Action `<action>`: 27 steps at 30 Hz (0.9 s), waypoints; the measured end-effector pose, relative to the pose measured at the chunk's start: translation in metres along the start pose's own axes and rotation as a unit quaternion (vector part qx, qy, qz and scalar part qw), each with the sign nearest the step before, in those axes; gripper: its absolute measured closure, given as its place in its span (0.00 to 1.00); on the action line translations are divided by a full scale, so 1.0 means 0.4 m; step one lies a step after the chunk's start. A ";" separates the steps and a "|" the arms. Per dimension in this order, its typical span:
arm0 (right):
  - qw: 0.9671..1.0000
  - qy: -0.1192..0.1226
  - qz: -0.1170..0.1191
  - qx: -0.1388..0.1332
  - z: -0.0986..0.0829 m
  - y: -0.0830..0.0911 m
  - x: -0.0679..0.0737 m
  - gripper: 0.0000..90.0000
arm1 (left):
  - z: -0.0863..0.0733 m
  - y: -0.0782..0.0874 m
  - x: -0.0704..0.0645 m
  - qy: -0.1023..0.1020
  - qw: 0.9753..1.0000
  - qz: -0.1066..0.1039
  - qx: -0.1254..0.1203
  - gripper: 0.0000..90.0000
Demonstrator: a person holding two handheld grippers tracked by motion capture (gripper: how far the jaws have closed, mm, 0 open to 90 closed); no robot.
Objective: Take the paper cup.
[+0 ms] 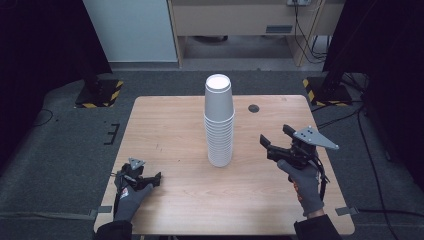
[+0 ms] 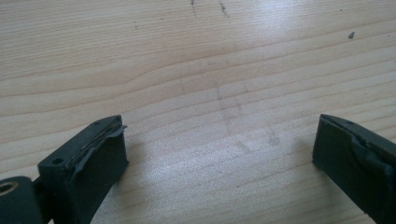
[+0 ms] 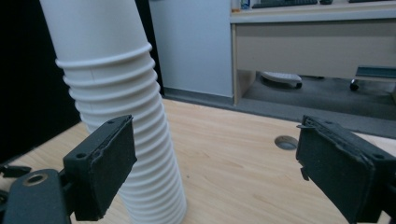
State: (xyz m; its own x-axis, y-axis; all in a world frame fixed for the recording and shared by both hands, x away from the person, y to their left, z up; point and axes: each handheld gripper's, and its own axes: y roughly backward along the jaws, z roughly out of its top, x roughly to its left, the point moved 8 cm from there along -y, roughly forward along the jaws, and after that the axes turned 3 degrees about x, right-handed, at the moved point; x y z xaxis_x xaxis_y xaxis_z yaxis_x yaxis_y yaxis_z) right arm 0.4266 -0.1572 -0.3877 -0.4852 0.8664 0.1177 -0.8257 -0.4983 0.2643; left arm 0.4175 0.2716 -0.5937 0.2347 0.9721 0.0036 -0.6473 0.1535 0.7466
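A tall stack of white paper cups (image 1: 219, 120) stands upside down near the middle of the wooden table (image 1: 170, 125). My right gripper (image 1: 272, 139) is held above the table to the right of the stack, open, jaws pointing toward it with nothing between them. In the right gripper view the stack of cups (image 3: 119, 93) rises behind the left jaw, and my right gripper (image 3: 215, 163) is wide open. My left gripper (image 1: 152, 179) rests low at the front left of the table, open and empty. The left gripper view has my left gripper (image 2: 219, 154) over bare wood.
A round cable hole (image 1: 254, 108) sits in the table behind and right of the stack, the same hole (image 3: 286, 142) showing in the right gripper view. Stand bases with yellow-black stripes (image 1: 100, 92) flank the table's far corners. A desk (image 3: 317, 37) stands beyond.
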 end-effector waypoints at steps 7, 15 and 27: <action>1.000 0.008 0.013 -0.014 0.048 -0.011 0.034 0.13 | 0.000 0.000 0.000 0.000 1.000 0.000 0.000 0.02; 0.999 0.018 0.029 -0.022 0.090 -0.032 0.076 0.13 | 0.000 0.000 0.000 0.000 1.000 0.000 0.000 0.02; 0.998 0.020 0.045 -0.035 0.149 -0.071 0.116 0.13 | 0.000 0.000 0.000 0.000 1.000 0.000 0.000 0.02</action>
State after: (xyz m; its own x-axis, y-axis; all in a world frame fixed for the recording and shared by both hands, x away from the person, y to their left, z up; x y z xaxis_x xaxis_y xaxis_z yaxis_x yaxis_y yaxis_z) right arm 0.4446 -0.1009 -0.3327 -0.5678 0.8171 0.0998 -0.7960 -0.5759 0.1865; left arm 0.4174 0.2716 -0.5937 0.2348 0.9720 0.0035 -0.6471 0.1537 0.7468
